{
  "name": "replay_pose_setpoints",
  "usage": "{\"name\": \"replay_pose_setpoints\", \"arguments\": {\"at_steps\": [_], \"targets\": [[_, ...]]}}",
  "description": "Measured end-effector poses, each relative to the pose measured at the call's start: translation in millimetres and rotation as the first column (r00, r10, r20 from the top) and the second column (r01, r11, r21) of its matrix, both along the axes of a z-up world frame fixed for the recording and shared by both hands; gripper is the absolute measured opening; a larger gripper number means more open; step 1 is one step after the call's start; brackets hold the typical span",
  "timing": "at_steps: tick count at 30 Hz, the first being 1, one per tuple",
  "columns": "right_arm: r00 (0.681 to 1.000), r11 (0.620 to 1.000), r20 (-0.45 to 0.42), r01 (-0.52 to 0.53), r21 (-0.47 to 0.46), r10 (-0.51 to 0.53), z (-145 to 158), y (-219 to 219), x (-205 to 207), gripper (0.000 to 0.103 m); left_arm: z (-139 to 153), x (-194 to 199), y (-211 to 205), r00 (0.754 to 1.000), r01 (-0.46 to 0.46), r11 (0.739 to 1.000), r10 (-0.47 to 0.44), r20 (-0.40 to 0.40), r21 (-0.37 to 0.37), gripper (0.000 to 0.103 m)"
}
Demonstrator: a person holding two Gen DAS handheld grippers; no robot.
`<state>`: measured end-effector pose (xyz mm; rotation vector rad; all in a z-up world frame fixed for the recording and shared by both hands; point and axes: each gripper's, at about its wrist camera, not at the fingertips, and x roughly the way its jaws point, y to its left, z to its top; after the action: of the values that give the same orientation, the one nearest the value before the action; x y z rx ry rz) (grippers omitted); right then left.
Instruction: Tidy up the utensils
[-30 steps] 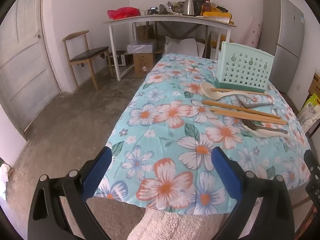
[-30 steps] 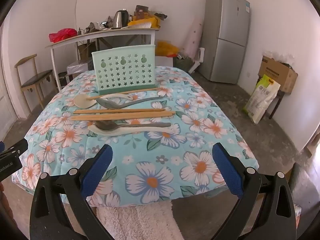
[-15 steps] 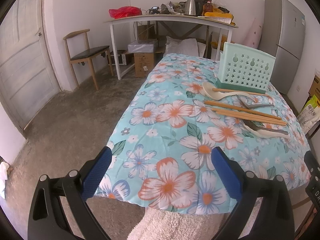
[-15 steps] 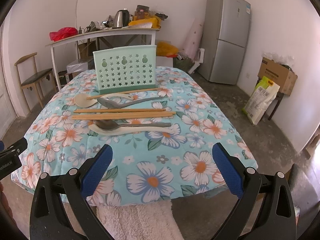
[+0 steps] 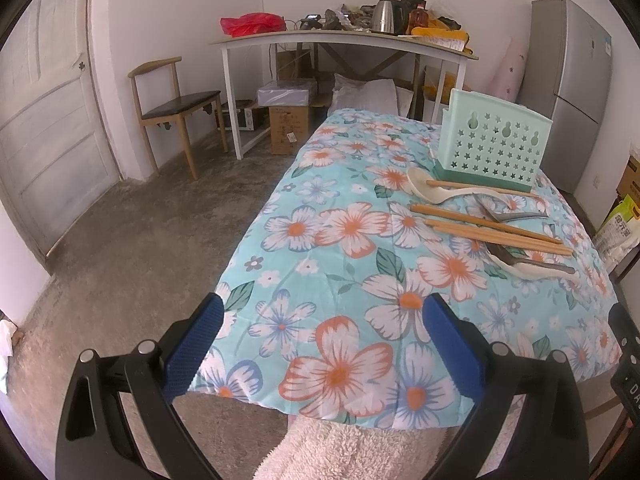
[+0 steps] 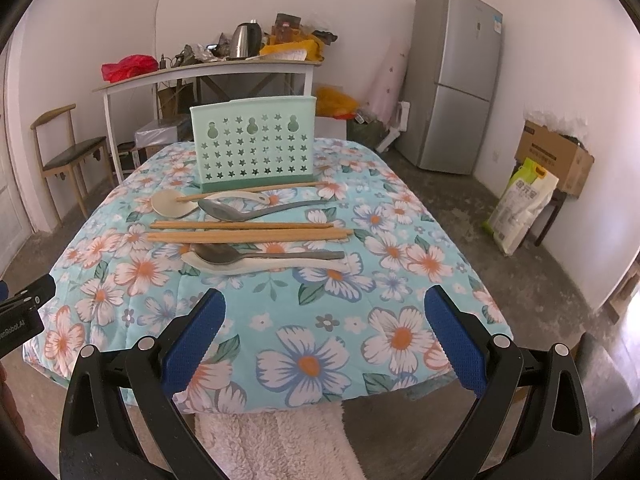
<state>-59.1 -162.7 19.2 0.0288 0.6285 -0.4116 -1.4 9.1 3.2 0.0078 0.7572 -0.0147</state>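
Fridge (image 6: 452,80) and chair (image 5: 172,108) flank table (image 5: 320,248).

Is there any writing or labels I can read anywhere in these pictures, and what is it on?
"enRobot.AI": partial, on the black tool body at the right view's left edge.
"DA": cut off, on the black device at the left view's right edge.
Green-and-white sack: large characters, too blurred to read.
Fridge sticker: too small.
Cardboard box print: too small.
Box under the white table: label unreadable.
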Motion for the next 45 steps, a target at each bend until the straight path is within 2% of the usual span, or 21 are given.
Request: {"name": "replay_pose_setpoints", "arguments": {"at_steps": [35,45], "targets": [[1.000,1.000,0.009,-0.002,-0.016,0.002,5,3,1,0.095,6,1,0,1.000,0.002,1.000,-0.002,0.001,-0.011,0.097],[1.000,1.000,0.009,0.010,-0.015,-0.010,-3,1,4,0.095,-1,11,-11,0.999,0.037,0.999,-0.037,-0.013,-0.021,0.097]]}}
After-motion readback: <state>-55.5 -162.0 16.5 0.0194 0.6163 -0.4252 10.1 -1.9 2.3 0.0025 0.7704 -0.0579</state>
